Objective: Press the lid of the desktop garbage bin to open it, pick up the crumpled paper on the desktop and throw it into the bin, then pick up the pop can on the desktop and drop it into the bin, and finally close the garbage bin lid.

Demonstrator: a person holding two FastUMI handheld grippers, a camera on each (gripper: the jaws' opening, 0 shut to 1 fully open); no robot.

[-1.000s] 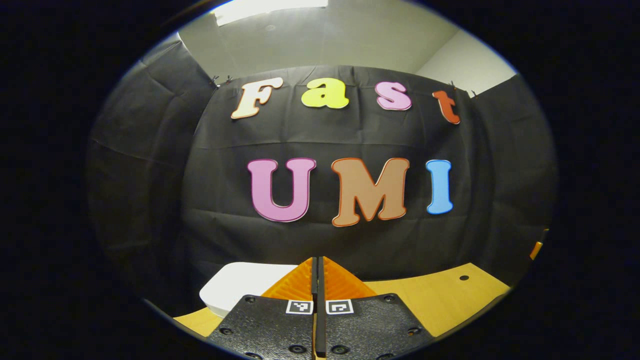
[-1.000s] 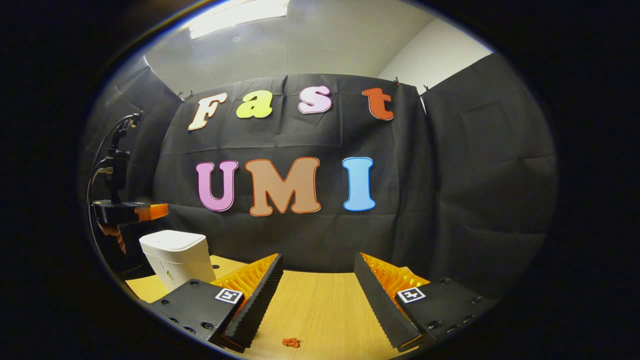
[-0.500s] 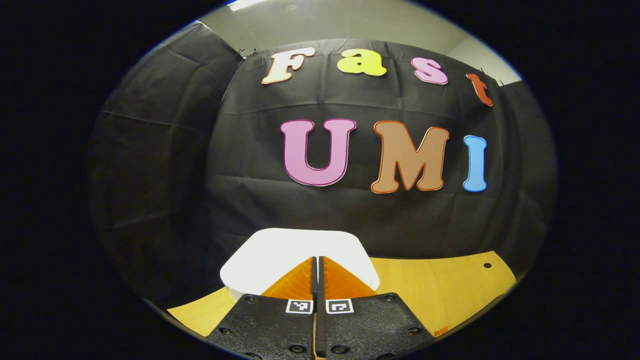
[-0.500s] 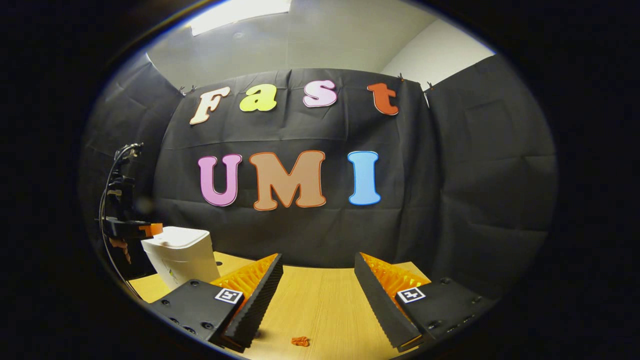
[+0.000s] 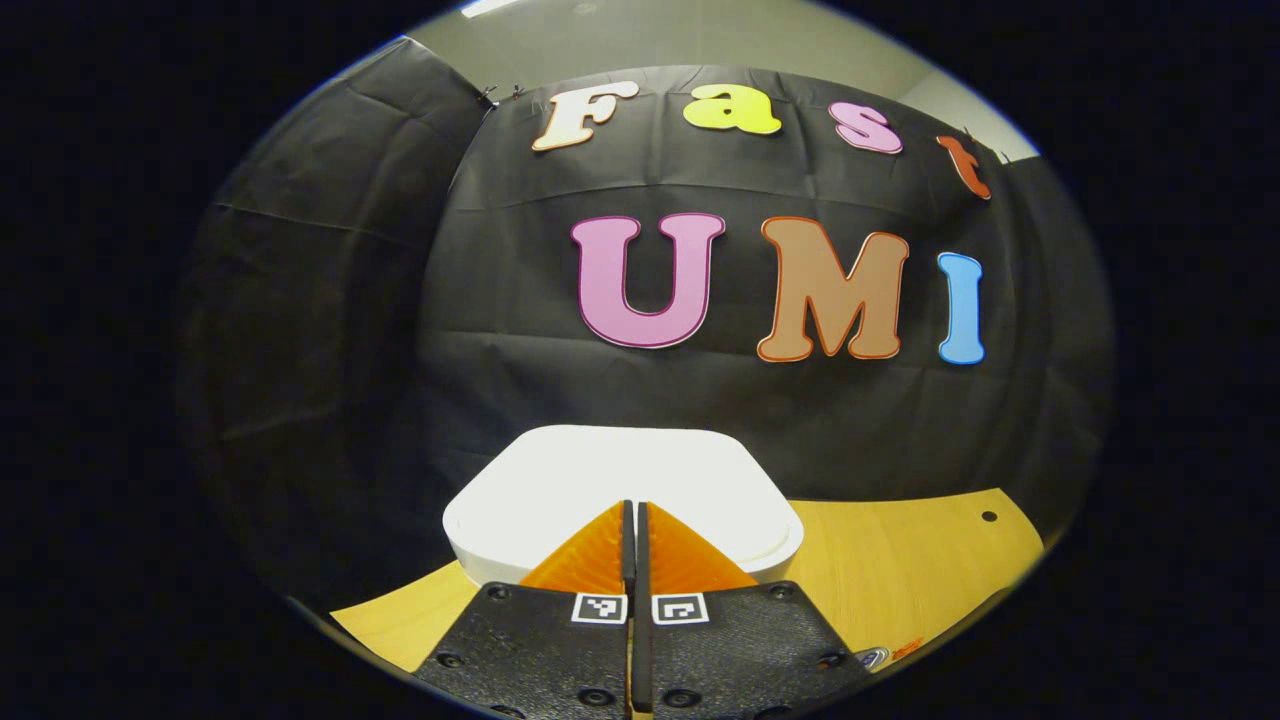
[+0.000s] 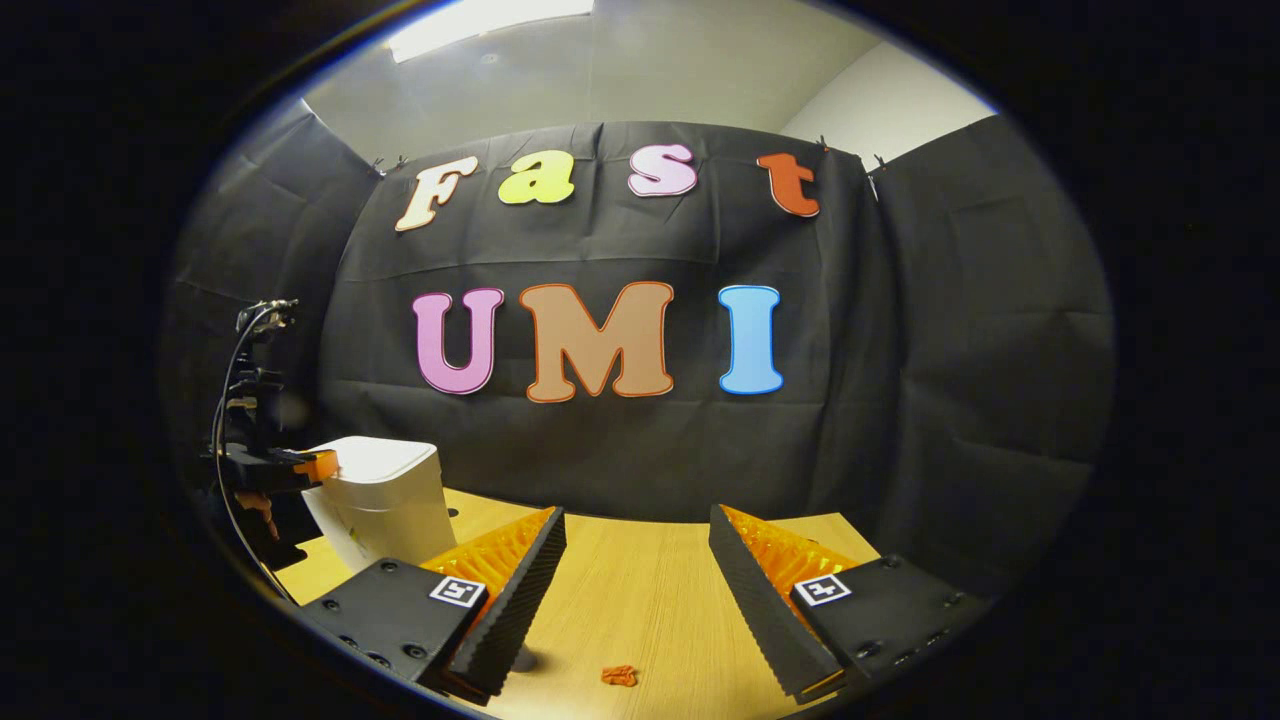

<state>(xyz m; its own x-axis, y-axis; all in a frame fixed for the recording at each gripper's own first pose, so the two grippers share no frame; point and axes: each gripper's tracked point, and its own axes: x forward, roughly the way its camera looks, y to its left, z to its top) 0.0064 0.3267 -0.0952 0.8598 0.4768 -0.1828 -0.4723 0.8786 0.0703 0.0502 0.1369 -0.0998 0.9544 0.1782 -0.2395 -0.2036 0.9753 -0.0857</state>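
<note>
In the right gripper view, my left gripper (image 6: 322, 464) at frame left, clenched, tips seemingly touching the lid (image 6: 375, 458) of the white bin (image 6: 385, 510), my right gripper (image 6: 637, 565) spread wide and empty at lower centre over the wooden desktop (image 6: 640, 610), small orange scrap (image 6: 619, 676) at bottom.

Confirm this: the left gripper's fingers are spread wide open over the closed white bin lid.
Not quite. The left gripper has its fingers shut together, not spread, as the left gripper view shows. The rest holds: they are over the closed white bin lid.
</note>
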